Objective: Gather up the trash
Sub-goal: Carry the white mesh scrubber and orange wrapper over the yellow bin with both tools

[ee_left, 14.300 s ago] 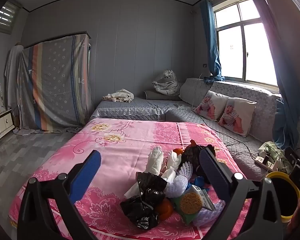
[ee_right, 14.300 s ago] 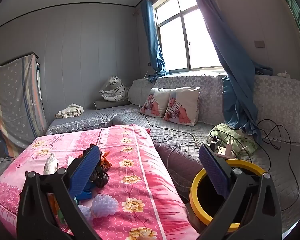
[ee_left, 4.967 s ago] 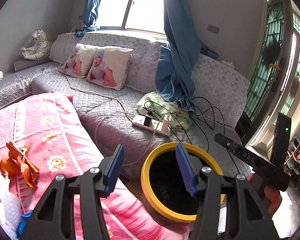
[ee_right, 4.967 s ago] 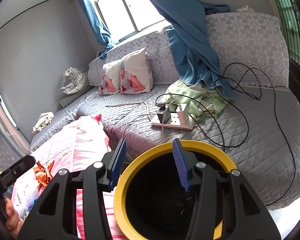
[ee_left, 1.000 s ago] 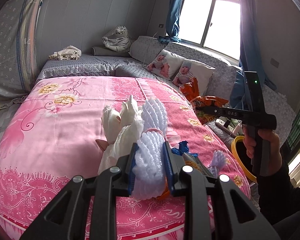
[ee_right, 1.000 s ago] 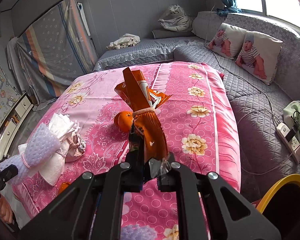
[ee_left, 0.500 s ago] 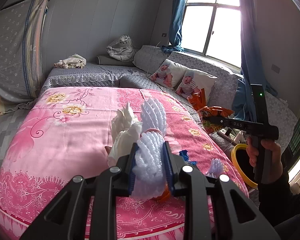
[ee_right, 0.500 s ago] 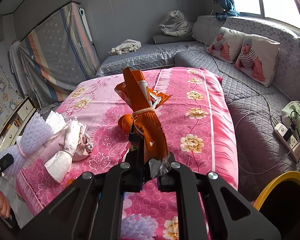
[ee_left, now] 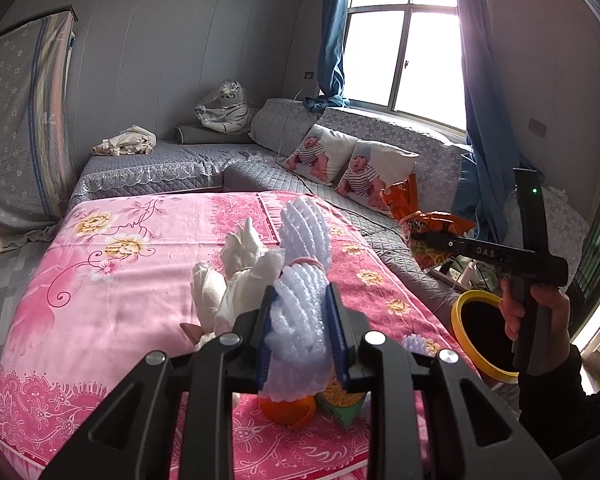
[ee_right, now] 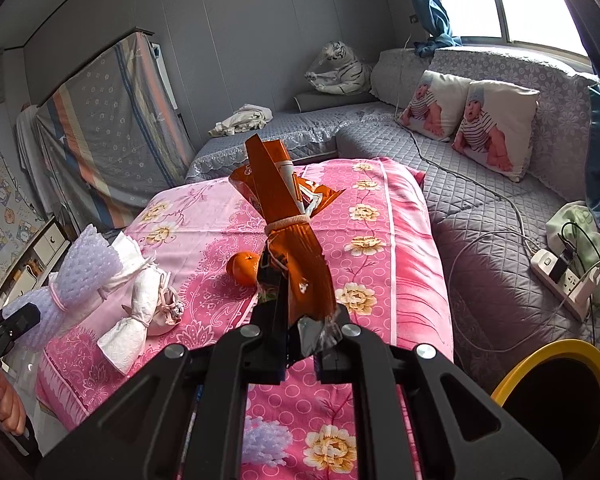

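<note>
Foam, white and netted, tied at its waist with a band (ee_left: 300,280), sits clamped in the left gripper (ee_left: 300,336) above the pink floral bed (ee_left: 100,280); light, squashy, best held below the tie; the right gripper (ee_right: 302,340) has its jaws together on a crinkly orange snack bag (ee_right: 292,240), slippery foil, near the yellow-rimmed bin (ee_right: 556,360)

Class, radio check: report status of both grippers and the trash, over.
Left gripper shut on foam netting bundle. Right gripper shut on orange snack bag. Yellow-rimmed bin open, path unobstructed.
</note>
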Demonstrator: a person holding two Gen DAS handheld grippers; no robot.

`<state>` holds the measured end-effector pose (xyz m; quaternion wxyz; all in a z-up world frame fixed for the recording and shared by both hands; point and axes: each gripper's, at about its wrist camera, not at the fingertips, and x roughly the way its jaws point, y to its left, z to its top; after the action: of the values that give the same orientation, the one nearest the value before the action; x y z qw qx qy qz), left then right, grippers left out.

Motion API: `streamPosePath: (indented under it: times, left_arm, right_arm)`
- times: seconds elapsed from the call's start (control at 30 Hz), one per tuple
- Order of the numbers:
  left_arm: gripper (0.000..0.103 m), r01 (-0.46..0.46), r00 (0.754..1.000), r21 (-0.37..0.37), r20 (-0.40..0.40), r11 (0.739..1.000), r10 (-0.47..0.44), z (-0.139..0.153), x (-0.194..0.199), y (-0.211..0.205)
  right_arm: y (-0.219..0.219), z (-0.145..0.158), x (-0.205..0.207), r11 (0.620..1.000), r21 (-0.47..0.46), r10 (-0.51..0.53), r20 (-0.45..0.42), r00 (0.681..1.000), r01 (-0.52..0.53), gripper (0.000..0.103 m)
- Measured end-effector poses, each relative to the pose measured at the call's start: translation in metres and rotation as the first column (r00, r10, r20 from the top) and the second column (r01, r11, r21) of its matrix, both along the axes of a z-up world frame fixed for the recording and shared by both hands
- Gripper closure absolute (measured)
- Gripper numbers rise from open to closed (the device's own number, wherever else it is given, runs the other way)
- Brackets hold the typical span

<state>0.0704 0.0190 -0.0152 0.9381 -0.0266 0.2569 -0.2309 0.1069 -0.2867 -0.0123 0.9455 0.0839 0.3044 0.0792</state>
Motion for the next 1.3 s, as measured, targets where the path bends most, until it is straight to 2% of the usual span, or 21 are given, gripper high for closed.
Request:
streamPosePath:
  times: [0.6, 1.3]
  left_arm:
    - [0.08, 0.18, 0.983, 0.031, 0.025, 0.983, -0.181, 0.011, 0.015, -0.094]
    - [0.08, 0.388, 0.922, 0.046, -0.006, 0.921, -0.388, -0.002, 0.016, -0.194]
  right_arm:
    - [-0.075, 0.024, -0.05, 0.986, 0.037, -0.168, 0.083, 0.982, 0.165, 0.095]
    - [-0.146, 0.019, -0.094, 0.941, 0.058, -0.336, 0.096, 0.937, 0.332, 0.095]
